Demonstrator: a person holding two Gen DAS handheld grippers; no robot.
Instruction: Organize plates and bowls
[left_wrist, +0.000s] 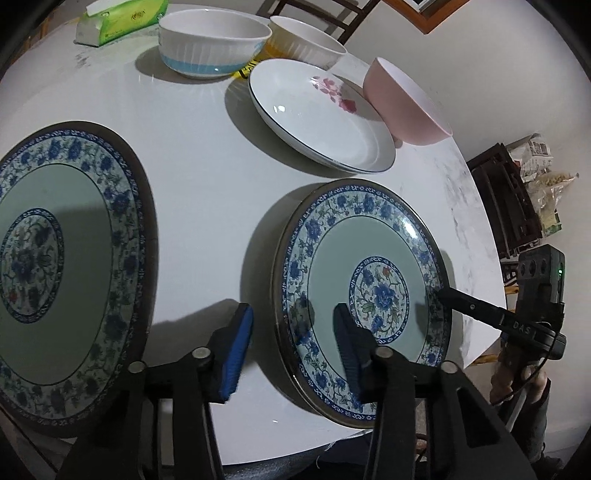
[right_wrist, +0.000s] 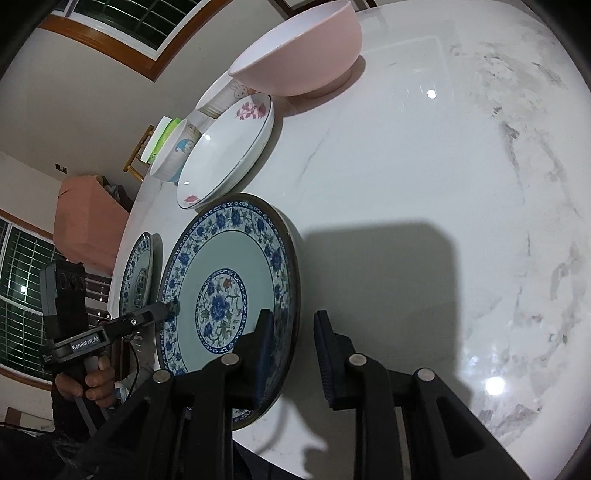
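Two blue-floral plates lie on the white table: one at the left (left_wrist: 66, 273), (right_wrist: 137, 273) and one nearer the table's right edge (left_wrist: 365, 299), (right_wrist: 229, 302). My left gripper (left_wrist: 295, 343) is open, its jaws straddling the left rim of the right plate. My right gripper (right_wrist: 293, 354) is open and straddles that plate's opposite rim; it also shows in the left wrist view (left_wrist: 443, 293). A white dish with pink flowers (left_wrist: 321, 114), (right_wrist: 229, 147), a pink bowl (left_wrist: 406, 103), (right_wrist: 299, 55) and two white bowls (left_wrist: 214, 42), (left_wrist: 306, 40) stand farther back.
A green tissue pack (left_wrist: 118, 18) lies at the table's far edge. Wooden chairs (left_wrist: 506, 206) and bags stand beyond the table's right edge. The marbled tabletop (right_wrist: 461, 184) stretches to the right of the plate.
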